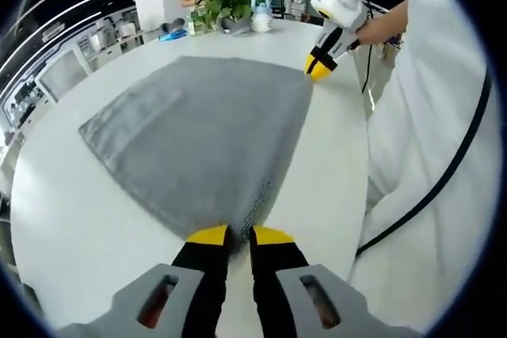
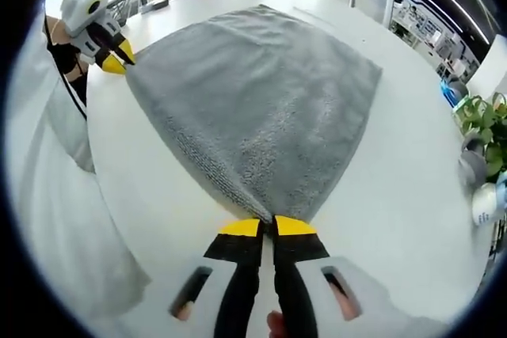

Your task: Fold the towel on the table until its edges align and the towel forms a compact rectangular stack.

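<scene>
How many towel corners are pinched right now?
2. The left hand-held gripper is shut on one near corner of the towel; the right hand-held gripper is shut on the other corner along the same edge. The two far corners lie free on the table.

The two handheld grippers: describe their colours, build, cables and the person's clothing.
Left gripper and right gripper: black jaws with yellow tips, light grey bodies with slotted openings showing reddish inside. The right gripper's housing is white. A black cable runs across the person's white garment.

Bare table around the towel; potted plant and kettle at far edge.
</scene>
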### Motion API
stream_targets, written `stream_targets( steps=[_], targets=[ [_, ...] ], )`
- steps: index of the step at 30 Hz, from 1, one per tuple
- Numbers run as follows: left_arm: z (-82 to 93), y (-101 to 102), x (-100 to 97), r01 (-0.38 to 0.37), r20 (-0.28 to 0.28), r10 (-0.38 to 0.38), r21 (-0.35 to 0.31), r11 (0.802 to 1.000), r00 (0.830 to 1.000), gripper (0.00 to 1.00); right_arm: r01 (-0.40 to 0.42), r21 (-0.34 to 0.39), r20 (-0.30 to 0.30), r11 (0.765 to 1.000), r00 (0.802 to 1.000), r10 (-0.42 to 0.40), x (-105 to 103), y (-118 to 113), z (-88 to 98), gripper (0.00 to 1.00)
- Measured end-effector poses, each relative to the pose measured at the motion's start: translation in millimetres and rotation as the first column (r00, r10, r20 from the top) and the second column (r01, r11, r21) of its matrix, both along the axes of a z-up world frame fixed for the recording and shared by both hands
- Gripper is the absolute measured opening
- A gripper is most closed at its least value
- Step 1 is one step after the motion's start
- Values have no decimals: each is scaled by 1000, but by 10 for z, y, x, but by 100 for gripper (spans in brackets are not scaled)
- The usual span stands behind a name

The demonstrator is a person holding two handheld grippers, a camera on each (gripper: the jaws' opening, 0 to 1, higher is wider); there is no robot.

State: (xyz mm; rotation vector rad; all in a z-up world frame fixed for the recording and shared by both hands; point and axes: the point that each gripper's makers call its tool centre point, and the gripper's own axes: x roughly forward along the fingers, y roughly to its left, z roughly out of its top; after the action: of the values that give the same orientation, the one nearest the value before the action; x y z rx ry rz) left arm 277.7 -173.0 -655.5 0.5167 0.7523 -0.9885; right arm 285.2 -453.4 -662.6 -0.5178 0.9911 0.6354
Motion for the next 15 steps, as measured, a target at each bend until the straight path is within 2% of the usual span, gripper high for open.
stream_targets(
  steps=[7, 10, 15],
  targets=[
    [-4, 105, -51, -8, -2, 8, 8, 1000, 1000, 8, -18, 2, -15, 1000, 1000, 18, -35, 3, 4, 1],
    [-6, 110, -33, -33, -21, 33, -11, 999, 999, 6, -34, 0, -24, 999, 999, 34, -54, 15, 13, 1],
    [-16, 123, -65, -8, -45, 9, 25, 1000, 999, 4, -62, -9, -32, 998, 998, 62, -76, 22, 34, 0]
  ],
)
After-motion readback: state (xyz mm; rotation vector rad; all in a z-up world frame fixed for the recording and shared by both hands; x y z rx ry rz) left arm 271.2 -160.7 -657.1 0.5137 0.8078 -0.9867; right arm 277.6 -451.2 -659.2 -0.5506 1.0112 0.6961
